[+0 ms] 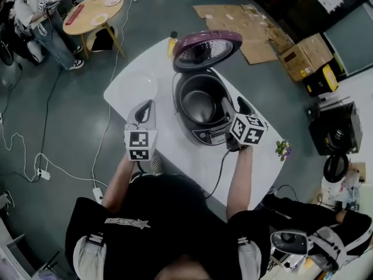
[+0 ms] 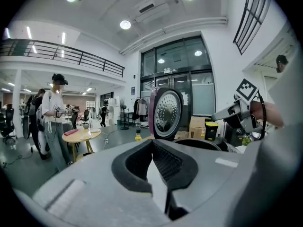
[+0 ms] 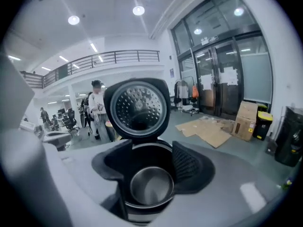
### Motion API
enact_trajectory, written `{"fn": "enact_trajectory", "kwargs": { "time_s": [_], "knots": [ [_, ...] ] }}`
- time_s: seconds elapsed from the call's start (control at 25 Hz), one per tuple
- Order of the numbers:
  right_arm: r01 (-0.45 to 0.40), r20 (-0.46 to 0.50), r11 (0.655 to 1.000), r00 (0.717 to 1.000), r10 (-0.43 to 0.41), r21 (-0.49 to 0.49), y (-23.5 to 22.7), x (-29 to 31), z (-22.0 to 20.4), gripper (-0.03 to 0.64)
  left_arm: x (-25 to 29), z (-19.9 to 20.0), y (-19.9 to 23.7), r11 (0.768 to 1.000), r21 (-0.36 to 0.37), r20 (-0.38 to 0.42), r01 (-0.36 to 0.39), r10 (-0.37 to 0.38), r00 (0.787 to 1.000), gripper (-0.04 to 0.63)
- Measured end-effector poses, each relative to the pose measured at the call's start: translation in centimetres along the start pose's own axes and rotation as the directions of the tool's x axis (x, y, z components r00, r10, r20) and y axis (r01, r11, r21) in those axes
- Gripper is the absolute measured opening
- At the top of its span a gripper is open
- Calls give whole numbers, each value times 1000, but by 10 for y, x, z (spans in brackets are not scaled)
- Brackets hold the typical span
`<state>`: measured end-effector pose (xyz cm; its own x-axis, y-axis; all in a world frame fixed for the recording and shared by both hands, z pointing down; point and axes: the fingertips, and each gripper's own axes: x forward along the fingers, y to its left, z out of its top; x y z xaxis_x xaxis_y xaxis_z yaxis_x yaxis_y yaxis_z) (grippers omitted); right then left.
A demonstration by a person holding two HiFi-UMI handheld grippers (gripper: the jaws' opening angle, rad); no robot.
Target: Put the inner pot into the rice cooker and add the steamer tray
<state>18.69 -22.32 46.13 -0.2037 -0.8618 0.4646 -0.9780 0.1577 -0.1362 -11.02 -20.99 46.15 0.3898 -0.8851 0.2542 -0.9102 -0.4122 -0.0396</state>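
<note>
The grey floor (image 1: 70, 98) spread all round, with flattened cardboard (image 1: 245, 22) lying on it well beyond the work area. In the middle stood the white surface (image 1: 125, 86), seen steeply from above in the head view.

The rice cooker (image 1: 205, 135) sat on the right part of that surface, its control panel facing the person. Its purple-rimmed lid (image 1: 207, 48) stood swung up at the far side, the perforated inner plate showing. The inner pot (image 1: 201, 104) was already seated in the cooker body — its metal bottom showed bare in the right gripper view.

The right hand-held gripper (image 1: 242, 106) hung just beside the cooker's right flank, pointing across it. Its jaws stood wide apart; the pot was only in line with the gap, lower down, and neither pad pressed on it.

The left hand-held gripper (image 1: 143, 114) hovered over the bare surface to the left of the cooker, apart from it. Its jaws were parted too, though less widely, and nothing lay between the ribbed pads — only the pale surface showed through the gap.

A dark cable (image 1: 218, 174) ran from the cooker's front toward the near edge. A small yellow bottle (image 1: 173, 38) stood at the far edge, just beside the lid.
</note>
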Motion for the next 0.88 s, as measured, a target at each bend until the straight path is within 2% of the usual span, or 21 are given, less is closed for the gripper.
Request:
{"fn": "enact_trajectory", "kwargs": {
  "time_s": [0.16, 0.28, 0.44, 0.52, 0.6, 0.64, 0.72, 0.88],
  "knots": [
    [47, 167, 998, 985, -39, -44, 22, -43, 9, 267, -2, 11, -12, 998, 28, 26, 56, -57, 998, 11],
    [108, 243, 993, 966, -91, -55, 32, -71, 5, 245, -2, 18, -24, 994, 50, 37, 99, -101, 994, 11],
    [138, 284, 990, 950, -130, -9, 47, -100, -15, 194, -3, 17, -38, 987, 69, 38, 147, -149, 988, 11],
    [190, 313, 982, 933, -178, -9, 49, -111, -25, 114, -4, 15, -46, 983, 75, 32, 170, -173, 984, 11],
    [226, 337, 974, 917, -212, -3, 52, -120, -34, 95, -5, 12, -51, 979, 82, 24, 186, -188, 982, 11],
    [239, 343, 971, 912, -224, 0, 53, -123, -39, 65, -6, 11, -52, 978, 84, 20, 191, -193, 981, 11],
    [254, 337, 967, 911, -238, -5, 57, -125, -52, 6, -7, 8, -53, 977, 88, 12, 196, -198, 980, 11],
    [237, 313, 972, 923, -225, -1, 64, -124, -68, 5, -10, 6, -53, 976, 92, 9, 199, -201, 980, 11]
  ]
}}
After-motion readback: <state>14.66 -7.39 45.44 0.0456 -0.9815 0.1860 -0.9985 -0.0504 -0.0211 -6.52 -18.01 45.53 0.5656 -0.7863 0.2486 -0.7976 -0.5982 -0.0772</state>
